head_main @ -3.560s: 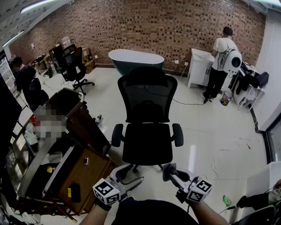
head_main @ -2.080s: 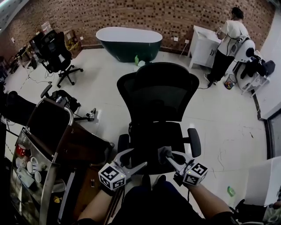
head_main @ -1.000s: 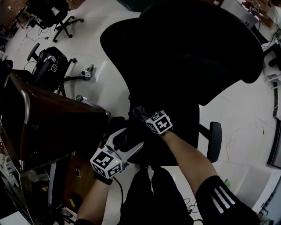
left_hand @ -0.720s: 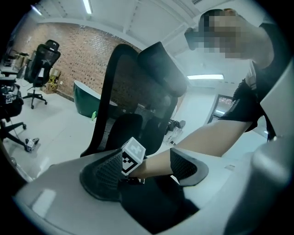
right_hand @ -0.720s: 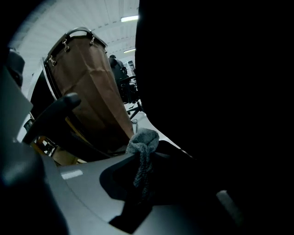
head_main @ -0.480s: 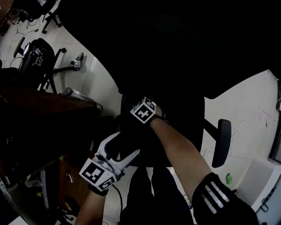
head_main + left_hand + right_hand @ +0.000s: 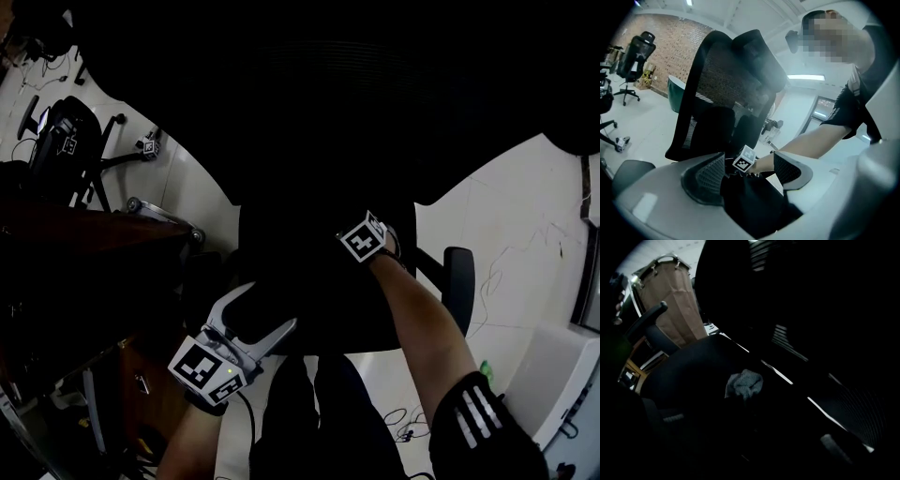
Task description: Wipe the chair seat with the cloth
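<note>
Where the grey cloth (image 7: pixel 744 384) meets the black chair seat (image 7: pixel 689 366), it is crumpled into a small wad near the seat's rear edge, below the mesh backrest (image 7: pixel 375 94). The right gripper (image 7: pixel 744 397) is clenched on the cloth. The left gripper (image 7: pixel 265 307) sits at the seat's front edge, jaws wide apart, grasping nothing.

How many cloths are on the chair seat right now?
1: a grey cloth in the right gripper, on the black chair seat. Deep shadow could hide others.
</note>
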The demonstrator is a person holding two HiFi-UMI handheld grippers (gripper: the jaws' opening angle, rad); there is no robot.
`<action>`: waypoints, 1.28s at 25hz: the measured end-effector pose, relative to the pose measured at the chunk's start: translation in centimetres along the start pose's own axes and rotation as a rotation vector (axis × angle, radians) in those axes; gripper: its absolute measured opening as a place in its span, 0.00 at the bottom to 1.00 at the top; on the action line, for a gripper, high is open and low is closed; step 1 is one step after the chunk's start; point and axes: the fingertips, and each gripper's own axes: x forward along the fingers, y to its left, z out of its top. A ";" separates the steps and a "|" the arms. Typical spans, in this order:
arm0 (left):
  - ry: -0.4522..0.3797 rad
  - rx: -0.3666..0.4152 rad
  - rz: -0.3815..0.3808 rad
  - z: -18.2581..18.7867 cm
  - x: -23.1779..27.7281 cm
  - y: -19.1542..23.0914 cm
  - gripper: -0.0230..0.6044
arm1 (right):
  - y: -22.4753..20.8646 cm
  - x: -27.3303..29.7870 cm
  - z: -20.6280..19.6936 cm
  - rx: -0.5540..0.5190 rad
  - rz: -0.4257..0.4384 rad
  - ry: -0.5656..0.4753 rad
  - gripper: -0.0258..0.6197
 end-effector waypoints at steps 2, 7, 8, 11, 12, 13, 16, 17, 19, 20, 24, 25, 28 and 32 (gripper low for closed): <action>0.005 0.005 -0.017 0.0 0.6 -0.7 0.60 | -2.7 -1.8 -3.1 0.038 -0.041 0.025 0.12; 0.009 0.016 -0.049 0.4 1.7 -2.3 0.60 | -8.1 -6.1 -8.6 0.168 -0.144 0.076 0.12; 0.011 0.017 -0.055 0.4 1.8 -2.7 0.60 | -8.7 -6.6 -9.2 0.204 -0.156 0.081 0.12; 0.016 0.022 -0.067 0.4 1.9 -3.4 0.60 | -9.4 -7.3 -9.9 0.257 -0.179 0.092 0.12; 0.016 0.023 -0.067 0.4 1.8 -3.5 0.60 | -9.4 -7.4 -9.8 0.259 -0.188 0.089 0.12; 0.015 0.025 -0.066 0.4 1.7 -3.6 0.60 | -9.2 -7.4 -9.5 0.259 -0.191 0.077 0.12; 0.011 0.030 -0.054 0.5 0.6 -3.4 0.60 | -6.8 -7.1 -5.9 0.265 -0.134 -0.043 0.12; 0.011 0.031 -0.048 0.5 0.2 -3.3 0.60 | -5.3 -6.9 -4.0 0.263 -0.097 -0.091 0.12; 0.011 0.031 -0.032 0.2 -0.7 -2.8 0.60 | -1.4 -6.0 -0.2 0.242 -0.016 -0.166 0.12; 0.010 0.029 -0.021 0.1 -1.2 -2.6 0.60 | 0.7 -5.3 1.5 0.220 0.021 -0.192 0.12; 0.004 0.010 0.027 -0.5 -3.0 -1.3 0.60 | 9.6 -2.8 7.2 0.127 0.149 -0.224 0.12; 0.003 0.007 0.036 -0.7 -3.5 -1.1 0.60 | 11.6 -2.4 8.2 0.107 0.176 -0.222 0.12; 0.003 0.001 0.056 -1.6 -4.6 -0.4 0.60 | 16.0 -0.7 10.0 0.059 0.225 -0.202 0.12; -0.003 -0.017 0.077 -2.5 -5.5 0.4 0.60 | 18.4 2.0 10.2 0.006 0.249 -0.160 0.12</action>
